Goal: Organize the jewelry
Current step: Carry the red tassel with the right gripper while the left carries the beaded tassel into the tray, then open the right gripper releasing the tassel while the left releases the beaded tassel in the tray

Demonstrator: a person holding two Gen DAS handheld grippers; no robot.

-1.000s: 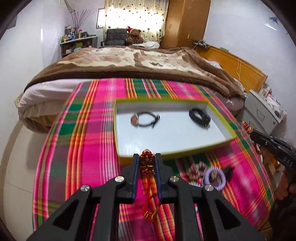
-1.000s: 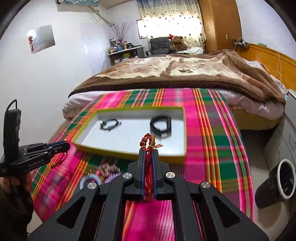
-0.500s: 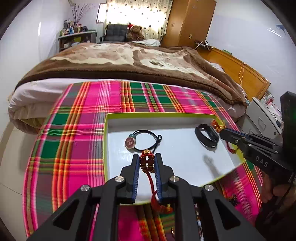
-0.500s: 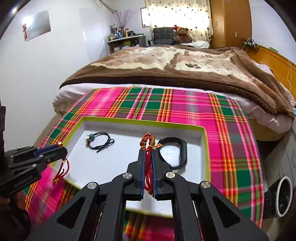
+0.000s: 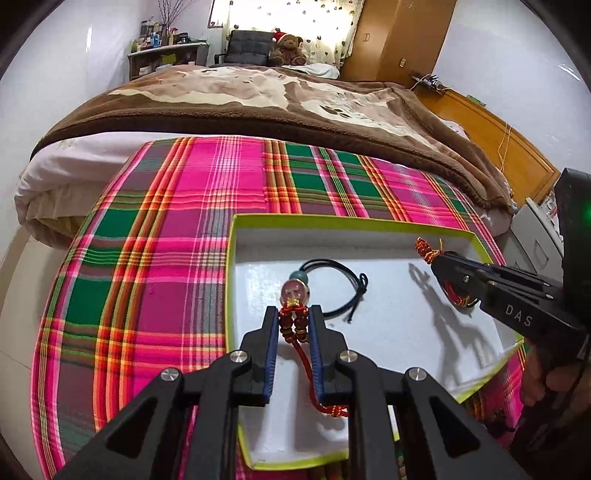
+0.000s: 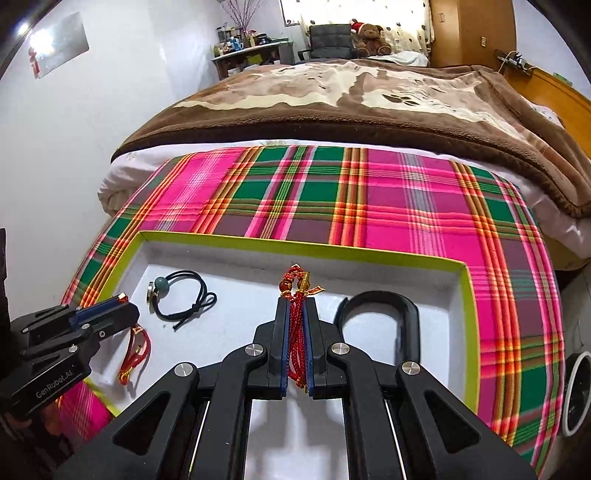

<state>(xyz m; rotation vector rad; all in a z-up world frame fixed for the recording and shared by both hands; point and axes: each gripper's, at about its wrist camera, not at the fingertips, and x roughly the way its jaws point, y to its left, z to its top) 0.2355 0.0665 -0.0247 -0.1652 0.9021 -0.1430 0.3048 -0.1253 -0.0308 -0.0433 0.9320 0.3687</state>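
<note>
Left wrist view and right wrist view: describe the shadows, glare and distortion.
Left wrist view: the right gripper casts a sharp dark shadow on the white tray; the bed bulges from fisheye distortion. Right wrist view: glare on the wall plaque, the bright curtained window, black corners.

A shallow tray (image 6: 466, 332) with white floor and lime-green rim lies on the plaid cloth; on its floor near the far left corner rests a black cord bracelet (image 6: 184, 295) with a teal bead and a round charm, and toward the right edge lies a black band (image 6: 402, 314), flat and curved like a loop. Two red cord charms hang above the tray floor: one with dark red beads and gold pieces (image 5: 293, 325), its cord trailing down toward the near edge; the other of braided red cord (image 6: 297, 332) with a gold knot on top, over the middle.
</note>
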